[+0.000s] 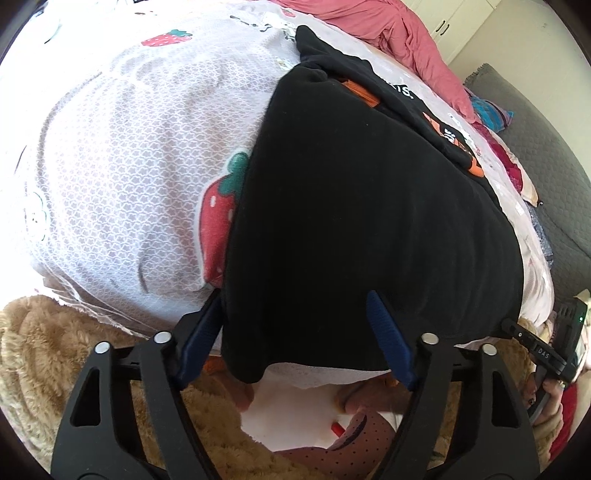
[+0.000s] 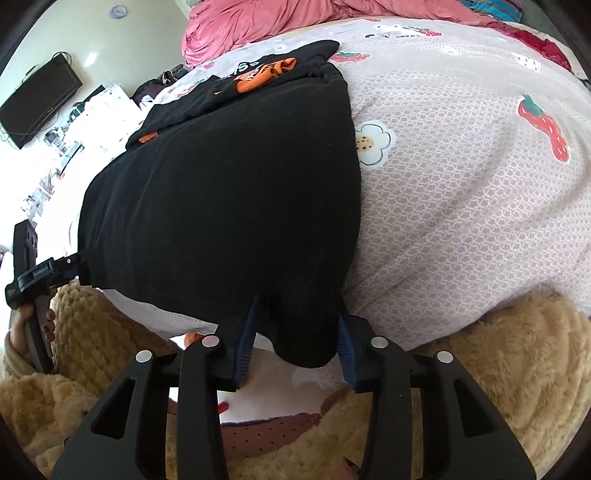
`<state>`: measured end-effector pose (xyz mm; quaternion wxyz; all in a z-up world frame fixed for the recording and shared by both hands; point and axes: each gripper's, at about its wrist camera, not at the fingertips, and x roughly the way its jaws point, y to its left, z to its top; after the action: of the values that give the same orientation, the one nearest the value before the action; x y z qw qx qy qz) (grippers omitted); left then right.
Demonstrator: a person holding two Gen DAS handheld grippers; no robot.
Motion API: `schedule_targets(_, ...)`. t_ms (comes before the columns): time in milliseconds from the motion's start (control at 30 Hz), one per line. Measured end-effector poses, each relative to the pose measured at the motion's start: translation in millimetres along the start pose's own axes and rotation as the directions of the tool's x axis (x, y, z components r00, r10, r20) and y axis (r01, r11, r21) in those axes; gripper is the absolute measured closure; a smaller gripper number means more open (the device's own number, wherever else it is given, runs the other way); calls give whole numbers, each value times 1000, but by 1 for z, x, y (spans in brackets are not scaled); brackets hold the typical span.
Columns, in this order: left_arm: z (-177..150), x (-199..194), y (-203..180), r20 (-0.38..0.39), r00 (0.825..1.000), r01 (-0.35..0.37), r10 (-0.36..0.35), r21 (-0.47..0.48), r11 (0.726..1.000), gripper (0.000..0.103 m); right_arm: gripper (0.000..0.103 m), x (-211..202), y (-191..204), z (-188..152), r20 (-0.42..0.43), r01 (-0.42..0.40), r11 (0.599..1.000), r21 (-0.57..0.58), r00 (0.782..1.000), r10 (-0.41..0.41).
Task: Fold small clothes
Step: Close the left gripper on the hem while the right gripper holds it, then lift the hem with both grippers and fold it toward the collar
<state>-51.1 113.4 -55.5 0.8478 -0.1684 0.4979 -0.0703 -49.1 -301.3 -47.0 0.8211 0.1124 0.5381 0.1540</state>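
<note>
- Nearest: tan fleece sleeves [image 2: 498, 369] at 6 o'clock in both views; the person stands at the bed edge, a gripper in each hand.
- Left gripper [image 1: 295, 332]: blue-padded fingers [image 1: 388, 332] spread wide, straddling the near left corner of the black garment [image 1: 362, 221]. The hem passes between them; the left pad touches its edge at 7 o'clock. Jaws apart, not pinching.
- Right gripper [image 2: 297, 332]: fingers [image 2: 245, 343] part open, set either side of the garment's near right corner, which droops over the bed edge between them. The cloth touches both pads, yet a gap shows; I judge it not yet clamped.
- From the right wrist view the left gripper sits at 9 o'clock, at the hem's other end. The two are well apart, one per corner.
- Black garment [image 2: 229, 192]: lying flat on the strawberry-print sheet [image 2: 461, 206], running from the bed edge toward 12 o'clock. Orange trim [image 2: 266, 75] and white lettering show at the far end, partly rumpled.
- Step in hand, by my reading: taking hold of the bottom hem, ahead of a lengthwise fold.
- Next move likely calls for both jaws to close on the corners together, then lift and carry the hem toward the orange end, keeping the edge taut.
- Farthest: pink bedding [image 2: 295, 22] bunched at 12 o'clock.
</note>
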Motion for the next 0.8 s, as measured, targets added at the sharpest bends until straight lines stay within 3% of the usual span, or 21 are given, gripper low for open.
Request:
schedule_targets(100,-3,-4,6,13,1000,-16,16,-5,1000,55,87,-7,1,0,21,-30,1000,-5,999,31)
schedule_targets(267,-10,-20,14,39,999,24,-23,-27,999,100,91,-33,7,10,88,-99,995,-22,991,101)
schedule_targets(433,-15,-38,11,69,996,50,-49,-4,999,99,91,-49,15,22,133,-120,992,-46,983,125)
schedule_targets(600,-15,-32,15,42,998,41,-41,4,999,95,91,-55,14,27,148,-149,988,-33,977,152)
schedule_targets(700,-15,-23,14,22,998,50,-50,3,999,79,91,-57,12,28,145,-156,988,-23,977,157)
schedule_targets(767,-15,-17,11,15,999,39,-39,15,999,80,91,-61,10,30,150,-169,986,-9,974,168)
schedule_targets(800,-15,-16,8,16,999,32,-32,21,999,86,91,-63,9,30,155,-176,984,-5,972,175)
